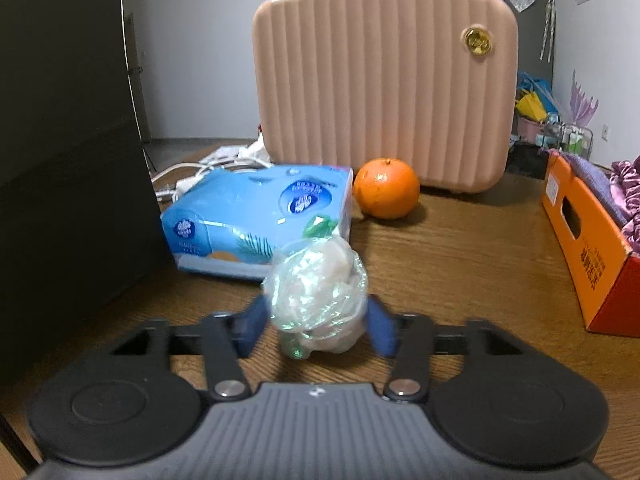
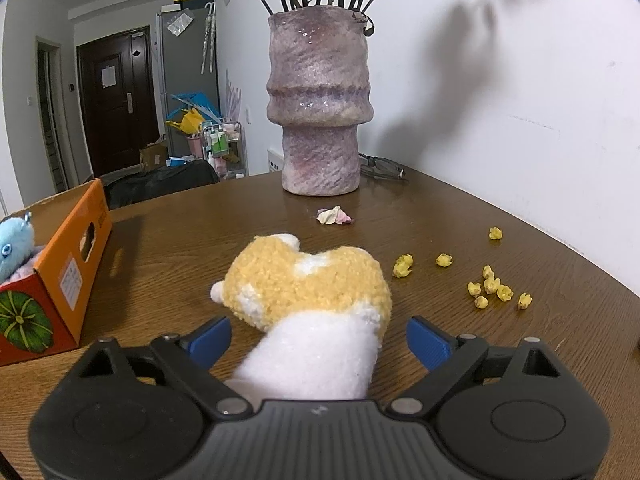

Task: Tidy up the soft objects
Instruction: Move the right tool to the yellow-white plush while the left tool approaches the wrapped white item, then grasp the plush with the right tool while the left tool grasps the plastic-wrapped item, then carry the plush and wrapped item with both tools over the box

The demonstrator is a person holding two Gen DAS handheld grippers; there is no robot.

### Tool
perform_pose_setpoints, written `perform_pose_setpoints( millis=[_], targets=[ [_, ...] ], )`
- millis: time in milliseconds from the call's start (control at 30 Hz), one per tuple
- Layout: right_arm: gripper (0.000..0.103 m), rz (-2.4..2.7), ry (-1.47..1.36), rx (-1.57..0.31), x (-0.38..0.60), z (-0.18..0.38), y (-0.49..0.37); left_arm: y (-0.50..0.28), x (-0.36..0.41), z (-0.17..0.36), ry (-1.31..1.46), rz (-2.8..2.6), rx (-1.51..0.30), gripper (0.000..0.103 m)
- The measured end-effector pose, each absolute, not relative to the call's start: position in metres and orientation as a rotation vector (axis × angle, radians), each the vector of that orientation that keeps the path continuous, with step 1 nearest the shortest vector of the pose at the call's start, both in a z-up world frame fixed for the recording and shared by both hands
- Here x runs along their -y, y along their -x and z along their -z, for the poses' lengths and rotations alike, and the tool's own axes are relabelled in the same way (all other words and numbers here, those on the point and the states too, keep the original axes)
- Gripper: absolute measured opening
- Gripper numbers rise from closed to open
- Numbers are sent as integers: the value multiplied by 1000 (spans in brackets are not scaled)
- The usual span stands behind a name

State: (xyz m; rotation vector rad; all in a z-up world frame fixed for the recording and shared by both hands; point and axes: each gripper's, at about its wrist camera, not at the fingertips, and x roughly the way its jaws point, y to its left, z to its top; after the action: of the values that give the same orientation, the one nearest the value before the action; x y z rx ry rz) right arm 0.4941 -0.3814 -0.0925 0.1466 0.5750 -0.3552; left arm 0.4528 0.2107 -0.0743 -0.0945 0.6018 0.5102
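In the left wrist view a crumpled clear plastic bag [image 1: 318,288] with a pale soft thing inside sits on the wooden table [image 1: 460,248]. My left gripper [image 1: 318,320] is shut on the bag, its blue pads pressed against both sides. In the right wrist view a yellow and white plush toy [image 2: 308,292] lies on the table between the fingers of my right gripper [image 2: 320,338]. That gripper is open, with a gap between each blue pad and the toy. An orange cardboard box [image 1: 580,240] [image 2: 76,264] holds purple cloth [image 1: 628,192] and a blue plush [image 2: 14,248].
Behind the bag lie a blue tissue pack [image 1: 256,216], an orange [image 1: 386,188] and a pink ribbed case [image 1: 384,84]. A dark panel [image 1: 68,160] stands at the left. On the right side stand a purple vase [image 2: 318,108], scattered yellow flower buds [image 2: 486,284] and fallen petals [image 2: 334,216].
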Motion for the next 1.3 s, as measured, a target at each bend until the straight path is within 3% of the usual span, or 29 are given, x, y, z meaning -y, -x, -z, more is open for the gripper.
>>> perform_pose_setpoints(
  millis=[300,533,833,1300],
  targets=[
    [92,356,-145,-573,381,91,-494,-449,-207,73,78,-512,-581,39],
    [60,337,-155,-593,383,94,-496,-448,-203,72,57,-503,-564,39],
    [54,332,-168,-565,383,92,-489,-448,-203,71,52,-503,-558,39],
    [53,306,-155,-442,371,79,-472,-438,-192,64,24,-513,-496,39]
  ],
)
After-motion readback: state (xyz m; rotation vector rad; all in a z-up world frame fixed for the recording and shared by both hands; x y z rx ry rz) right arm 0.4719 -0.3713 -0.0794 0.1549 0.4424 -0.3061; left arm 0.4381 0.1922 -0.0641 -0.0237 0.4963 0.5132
